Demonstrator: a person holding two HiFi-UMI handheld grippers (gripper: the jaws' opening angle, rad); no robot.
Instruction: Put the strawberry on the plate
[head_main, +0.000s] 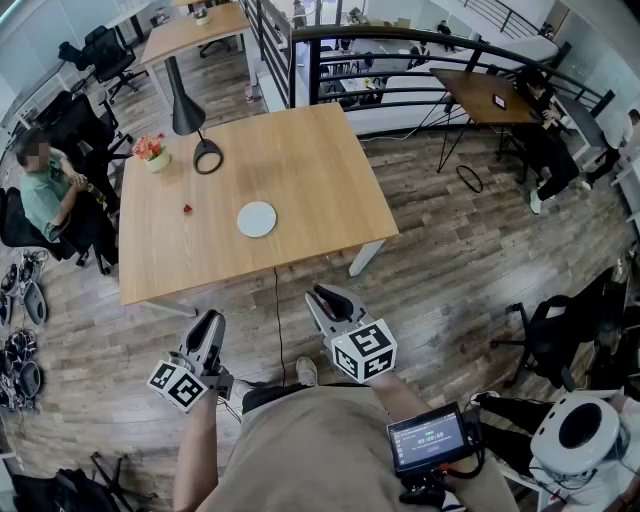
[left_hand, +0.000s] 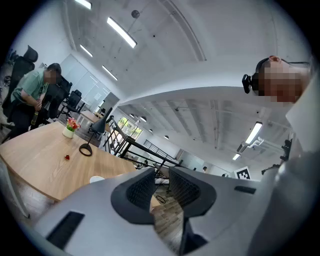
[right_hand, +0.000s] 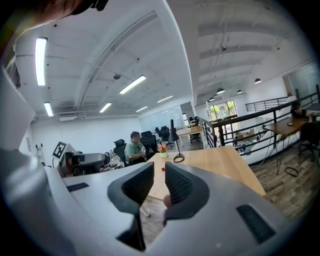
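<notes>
A small red strawberry (head_main: 187, 209) lies on the wooden table (head_main: 320, 180), left of a round white plate (head_main: 257, 219). Both grippers hang in the air in front of the table's near edge, well short of either object. My left gripper (head_main: 208, 322) is shut with nothing between its jaws, and so is my right gripper (head_main: 325, 296). In the left gripper view the strawberry (left_hand: 67, 157) and a sliver of the plate (left_hand: 96, 178) show beyond the left gripper (left_hand: 161, 187). In the right gripper view the strawberry (right_hand: 163, 169) shows just above the right gripper (right_hand: 159, 184).
A black desk lamp (head_main: 192, 115) and a small pot of flowers (head_main: 152, 152) stand at the table's far left. A person in a green shirt (head_main: 45, 195) sits left of the table. A black railing (head_main: 420, 60) runs behind it; chairs and other desks stand around.
</notes>
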